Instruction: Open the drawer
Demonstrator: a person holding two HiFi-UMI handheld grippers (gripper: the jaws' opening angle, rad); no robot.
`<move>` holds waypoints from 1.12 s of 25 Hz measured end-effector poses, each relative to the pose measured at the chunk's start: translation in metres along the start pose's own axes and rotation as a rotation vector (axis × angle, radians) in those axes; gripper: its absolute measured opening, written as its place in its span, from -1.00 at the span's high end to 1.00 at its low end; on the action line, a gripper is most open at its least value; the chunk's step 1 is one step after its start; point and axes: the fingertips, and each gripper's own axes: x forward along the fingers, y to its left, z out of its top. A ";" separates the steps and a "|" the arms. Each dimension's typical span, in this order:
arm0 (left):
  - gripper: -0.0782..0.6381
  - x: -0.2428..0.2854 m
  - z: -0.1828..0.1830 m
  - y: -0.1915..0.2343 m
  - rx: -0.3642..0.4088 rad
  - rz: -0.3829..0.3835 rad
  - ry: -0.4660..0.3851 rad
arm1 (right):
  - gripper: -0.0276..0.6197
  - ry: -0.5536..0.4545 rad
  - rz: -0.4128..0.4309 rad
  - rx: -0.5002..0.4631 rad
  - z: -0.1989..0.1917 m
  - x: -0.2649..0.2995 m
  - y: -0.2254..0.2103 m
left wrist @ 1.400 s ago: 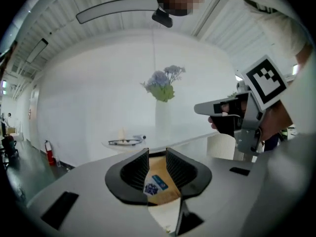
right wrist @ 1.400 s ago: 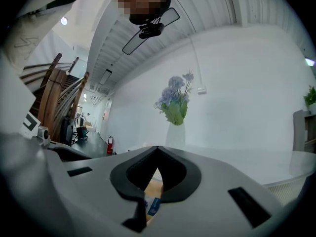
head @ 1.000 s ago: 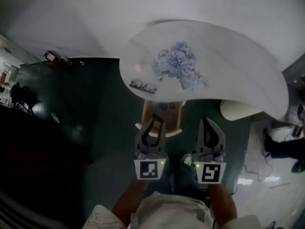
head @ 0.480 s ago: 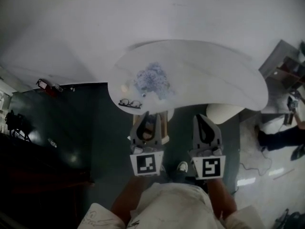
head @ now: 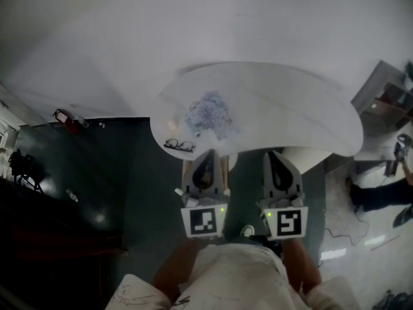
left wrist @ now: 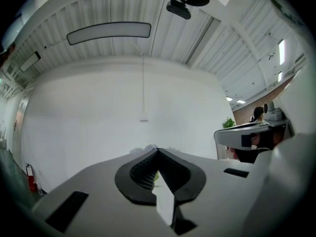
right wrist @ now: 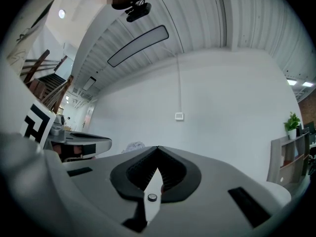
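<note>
Left gripper newly closed, empty, seemingly raised

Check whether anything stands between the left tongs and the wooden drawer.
Nothing visible does. The left tongs, just closed on nothing, hang over the wooden drawer jutting from under the table; the glasses lie up on the tabletop.

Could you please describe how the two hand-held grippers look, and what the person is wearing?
Both the left gripper and the right gripper are pale grey, with tapered jaws and black ribbed pads. Each carries a white cube with a black square marker, and a small green light beside it. The person wears a light-coloured top; the forearms are uncovered.
</note>
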 end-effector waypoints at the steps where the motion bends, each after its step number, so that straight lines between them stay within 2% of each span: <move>1: 0.77 0.001 0.001 0.000 0.000 -0.001 0.001 | 0.90 0.000 0.001 -0.001 0.000 0.001 0.000; 28: 0.77 0.001 0.001 0.000 -0.015 0.005 -0.009 | 0.91 -0.001 -0.028 -0.032 0.002 0.004 -0.009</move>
